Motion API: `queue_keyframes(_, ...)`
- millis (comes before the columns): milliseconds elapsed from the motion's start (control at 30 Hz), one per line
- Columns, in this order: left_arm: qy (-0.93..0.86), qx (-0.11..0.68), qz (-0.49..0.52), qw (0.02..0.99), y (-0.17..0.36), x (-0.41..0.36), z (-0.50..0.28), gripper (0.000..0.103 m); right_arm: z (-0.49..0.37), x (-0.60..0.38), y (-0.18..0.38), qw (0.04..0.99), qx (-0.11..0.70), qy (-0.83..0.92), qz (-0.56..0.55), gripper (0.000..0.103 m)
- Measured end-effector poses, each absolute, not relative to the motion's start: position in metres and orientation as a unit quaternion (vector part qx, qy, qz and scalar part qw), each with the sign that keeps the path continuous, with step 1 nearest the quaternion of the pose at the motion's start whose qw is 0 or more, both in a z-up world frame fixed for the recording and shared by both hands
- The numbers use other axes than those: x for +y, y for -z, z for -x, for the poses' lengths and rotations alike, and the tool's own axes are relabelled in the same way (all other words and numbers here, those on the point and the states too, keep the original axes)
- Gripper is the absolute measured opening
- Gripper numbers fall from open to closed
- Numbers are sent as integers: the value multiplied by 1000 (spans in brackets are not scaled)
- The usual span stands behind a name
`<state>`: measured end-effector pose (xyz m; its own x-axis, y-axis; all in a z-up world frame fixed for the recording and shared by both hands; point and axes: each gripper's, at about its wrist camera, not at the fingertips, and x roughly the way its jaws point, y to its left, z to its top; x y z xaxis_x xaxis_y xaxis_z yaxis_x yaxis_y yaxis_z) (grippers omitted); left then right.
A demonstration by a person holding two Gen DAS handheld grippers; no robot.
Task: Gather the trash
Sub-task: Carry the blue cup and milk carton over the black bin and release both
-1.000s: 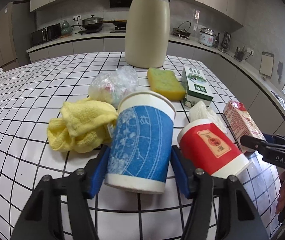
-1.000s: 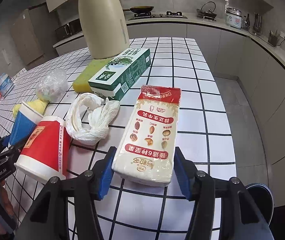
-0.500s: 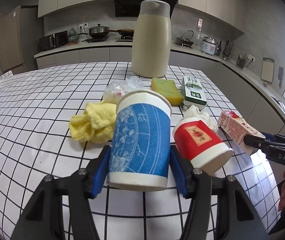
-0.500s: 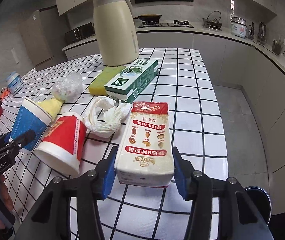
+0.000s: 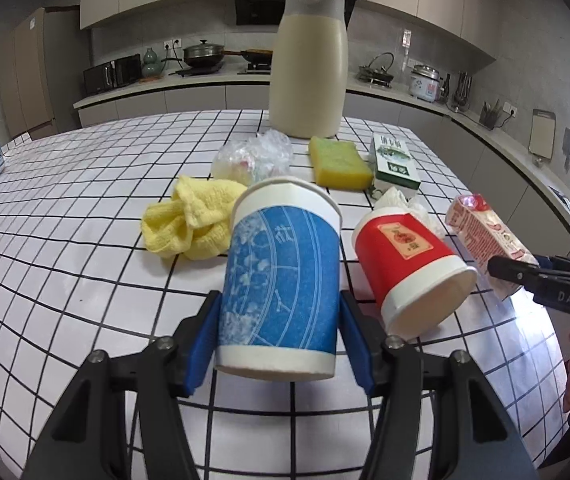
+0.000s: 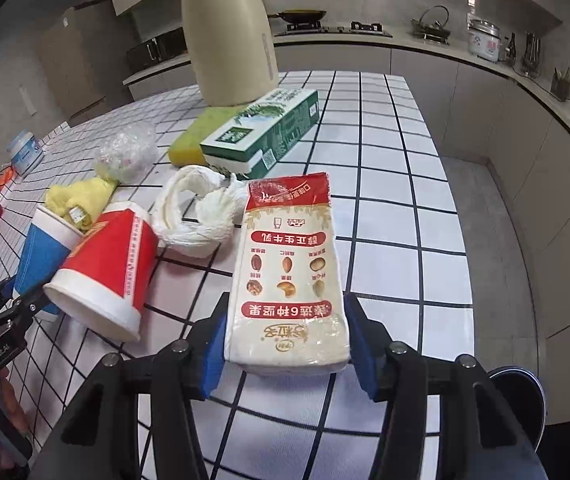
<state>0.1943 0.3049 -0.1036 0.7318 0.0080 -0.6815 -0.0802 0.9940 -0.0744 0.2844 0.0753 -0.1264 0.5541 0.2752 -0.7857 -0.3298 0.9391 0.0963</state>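
Left gripper [image 5: 279,336] clenched on a blue paper cup [image 5: 281,284], blue pads tight on both sides near its base, cup lifted off the white grid-pattern table [image 5: 65,240] and tilted away; inside not visible from the left wrist view, and in the right wrist view only its rim shows. A white Chinese character is printed on the blue wrap, otherwise unreadable. Right gripper [image 6: 287,340] grasps a milk carton [image 6: 289,280] by its bottom end, red top pointing away; Chinese print, a "6" and nut pictures on its face, upside down to the camera. Red paper cup [image 5: 409,268] lies on its side between the two held items, base toward the cameras, gold-framed label on it. Behind it a crumpled white plastic bag [image 6: 197,216], a green-and-white carton [image 6: 265,132] lying flat, a yellow sponge [image 5: 337,162], a clear plastic wrapper [image 5: 253,156] and a yellow cloth [image 5: 189,220]. Cream thermos jug [image 5: 309,68] stands upright at the far edge. "DAS" reads on the right gripper's body, "GenRobot.AI" on the left's.
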Motion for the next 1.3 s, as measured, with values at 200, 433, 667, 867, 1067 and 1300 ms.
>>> queue_keyframes(200,-25,349,57,935,83,300,-175,58,-255,67,96,890,415,-187,25,53)
queue_keyframes(433,-18,333,58,941,63,269,-149,58,-221,37,66,900,390,-194,23,52)
queue_keyframes(667,10,332,48,942,56,209,-138,58,-191,-16,53,905,381,-188,20,52)
queue_keyframes(867,42,336,37,940,57,146,-134,58,-173,-78,54,908,385,-165,8,52)
queue_keyframes(1067,79,342,26,936,59,81,-134,58,-160,-140,58,909,392,-141,1,52)
queue_keyframes(1300,114,350,18,930,65,21,-140,58,-146,-203,68,907,403,-118,-7,52)
